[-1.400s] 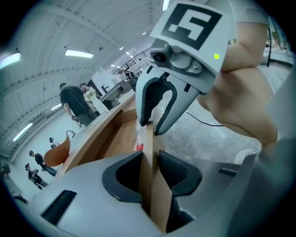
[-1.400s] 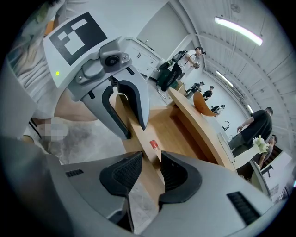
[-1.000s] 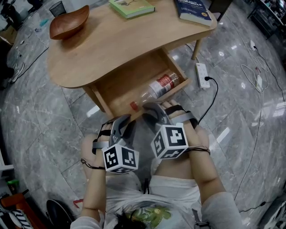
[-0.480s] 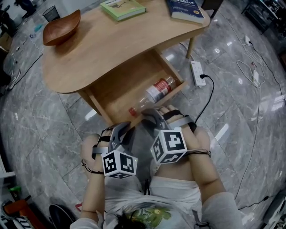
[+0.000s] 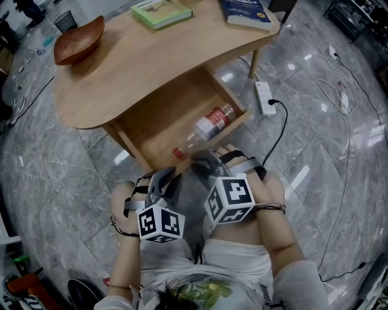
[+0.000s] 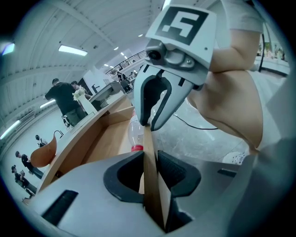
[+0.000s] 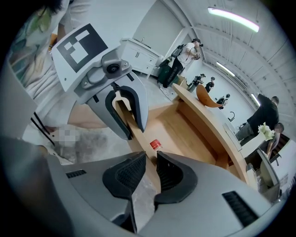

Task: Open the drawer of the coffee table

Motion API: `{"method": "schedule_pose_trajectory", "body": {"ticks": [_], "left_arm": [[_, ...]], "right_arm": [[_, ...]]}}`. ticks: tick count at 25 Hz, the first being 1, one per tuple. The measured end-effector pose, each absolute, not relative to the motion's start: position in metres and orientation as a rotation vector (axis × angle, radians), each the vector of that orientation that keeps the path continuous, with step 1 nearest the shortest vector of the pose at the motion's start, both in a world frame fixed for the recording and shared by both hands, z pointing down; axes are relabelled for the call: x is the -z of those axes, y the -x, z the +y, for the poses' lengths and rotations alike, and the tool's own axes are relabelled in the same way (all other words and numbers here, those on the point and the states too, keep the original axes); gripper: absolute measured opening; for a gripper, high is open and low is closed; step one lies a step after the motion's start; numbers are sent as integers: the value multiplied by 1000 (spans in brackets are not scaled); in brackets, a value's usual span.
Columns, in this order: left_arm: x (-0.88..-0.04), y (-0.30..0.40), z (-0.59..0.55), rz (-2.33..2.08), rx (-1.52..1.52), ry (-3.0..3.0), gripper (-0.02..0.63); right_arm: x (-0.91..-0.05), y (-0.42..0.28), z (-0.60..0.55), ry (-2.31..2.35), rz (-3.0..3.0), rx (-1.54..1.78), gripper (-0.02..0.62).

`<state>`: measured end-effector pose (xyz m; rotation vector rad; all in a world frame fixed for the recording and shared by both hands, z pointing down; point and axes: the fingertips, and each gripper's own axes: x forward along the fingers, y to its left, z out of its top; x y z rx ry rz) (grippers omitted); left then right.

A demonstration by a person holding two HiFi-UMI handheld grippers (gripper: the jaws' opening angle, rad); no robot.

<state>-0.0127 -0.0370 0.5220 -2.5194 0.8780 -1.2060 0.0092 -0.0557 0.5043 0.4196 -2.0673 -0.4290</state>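
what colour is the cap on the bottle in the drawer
Red cap, clearest in the right gripper view.

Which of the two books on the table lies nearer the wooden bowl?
The green book, lying between the blue book and the bowl.

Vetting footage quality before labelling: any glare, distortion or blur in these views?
Head view: glare patches on the floor, edges bowed, drawer sharp. Left gripper view: heavy fisheye, black corners, ceiling light blown out. Right gripper view: same fisheye, light strip flares, one mosaic patch.
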Motion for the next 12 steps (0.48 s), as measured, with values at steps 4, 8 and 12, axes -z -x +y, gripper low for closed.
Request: {"method": "schedule_pose_trajectory", "body": {"ticks": [4,8,12], "left_arm": [[-522,13,-38,869,1202,2515,100],[-521,14,-35,851,1198,2495,100],[-508,18,-28,838,1139,2541,88]], "right_arm": [[-502,-12,-53,-444,-2106,417,43],[-496,-16,-56,-478,-2169,387,35],[-487,-16,-62,-522,-2308,261,34]]}}
